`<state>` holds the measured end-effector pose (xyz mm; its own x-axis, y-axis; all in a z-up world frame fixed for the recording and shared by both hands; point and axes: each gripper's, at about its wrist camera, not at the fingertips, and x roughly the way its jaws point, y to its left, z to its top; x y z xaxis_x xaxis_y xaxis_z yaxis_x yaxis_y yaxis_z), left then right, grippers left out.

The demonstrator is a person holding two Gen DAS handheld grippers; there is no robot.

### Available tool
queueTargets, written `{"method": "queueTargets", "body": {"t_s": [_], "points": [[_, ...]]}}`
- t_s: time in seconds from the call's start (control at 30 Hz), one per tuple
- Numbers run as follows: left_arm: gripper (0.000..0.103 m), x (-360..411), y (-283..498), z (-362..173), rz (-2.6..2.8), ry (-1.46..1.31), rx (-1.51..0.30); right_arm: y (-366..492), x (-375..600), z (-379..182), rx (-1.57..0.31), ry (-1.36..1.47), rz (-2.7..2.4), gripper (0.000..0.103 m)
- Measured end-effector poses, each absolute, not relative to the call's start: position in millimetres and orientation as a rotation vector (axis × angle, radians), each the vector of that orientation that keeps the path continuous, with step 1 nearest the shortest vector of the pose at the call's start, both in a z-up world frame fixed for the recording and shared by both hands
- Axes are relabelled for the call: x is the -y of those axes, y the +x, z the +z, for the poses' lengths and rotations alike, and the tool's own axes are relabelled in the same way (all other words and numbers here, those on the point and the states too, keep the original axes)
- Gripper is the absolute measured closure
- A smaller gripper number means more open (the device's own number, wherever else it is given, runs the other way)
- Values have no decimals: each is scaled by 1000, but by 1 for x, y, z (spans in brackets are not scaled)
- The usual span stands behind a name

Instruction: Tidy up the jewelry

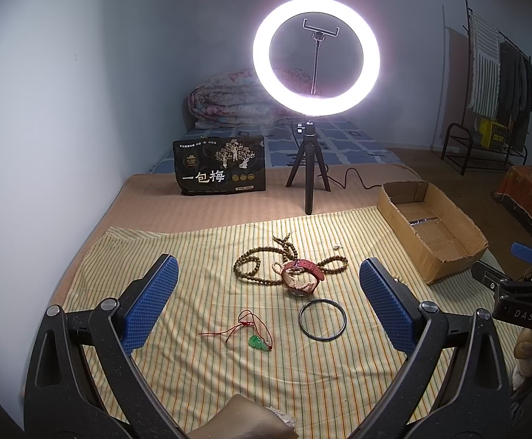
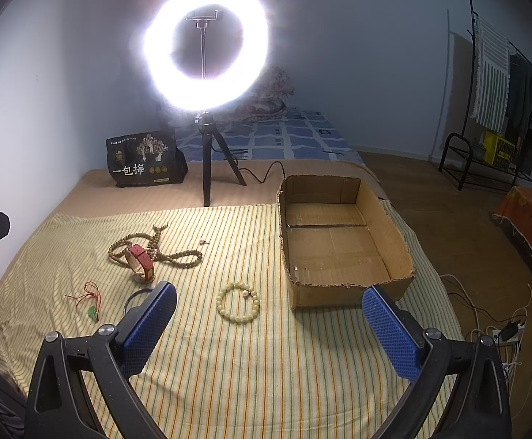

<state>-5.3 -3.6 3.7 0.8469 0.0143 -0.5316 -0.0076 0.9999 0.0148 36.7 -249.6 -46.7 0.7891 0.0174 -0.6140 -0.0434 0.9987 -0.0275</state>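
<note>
Jewelry on striped cloth (image 2: pixel 302 358) over the bed: long wooden bead strand (image 1: pixel 255 265) tangled with red-strap watch (image 1: pixel 302 272) and small pale bead string (image 1: pixel 278 269); metal bangle (image 1: pixel 322 319) just beside the watch; green pendant on red cord (image 1: pixel 259 344) near it; cream bead bracelet (image 2: pixel 238 302) apart, near cardboard box (image 2: pixel 386 245). Left tool (image 1: pixel 267 307) and right tool (image 2: pixel 267 323): both spread wide, holding nothing, above the cloth. Behind: lit ring light on tripod (image 1: pixel 315 58), black snack bag (image 1: pixel 220 170).
</note>
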Motion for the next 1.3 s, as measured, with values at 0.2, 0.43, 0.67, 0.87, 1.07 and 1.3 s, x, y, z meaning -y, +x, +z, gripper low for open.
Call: {"method": "queueTargets", "body": {"t_s": [0.2, 0.43, 0.67, 0.87, 1.07, 1.3], "points": [[2, 3, -5, 4, 11, 12, -561, 35, 249, -50, -663, -40, 35, 0], [2, 3, -4, -1, 13, 12, -565, 35, 247, -54, -670, -36, 39, 0], [2, 0, -1, -7, 22, 7, -577, 38, 249, -53, -686, -33, 46, 0], [2, -4, 9, -12, 25, 23, -603, 44, 249, -56, -706, -40, 49, 0], [2, -14, 22, -20, 31, 12, -656, 51, 242, -60, -720, -67, 76, 1], [2, -29, 36, -30, 11, -31, -711, 65, 236, -70, -772, -62, 130, 7]]}}
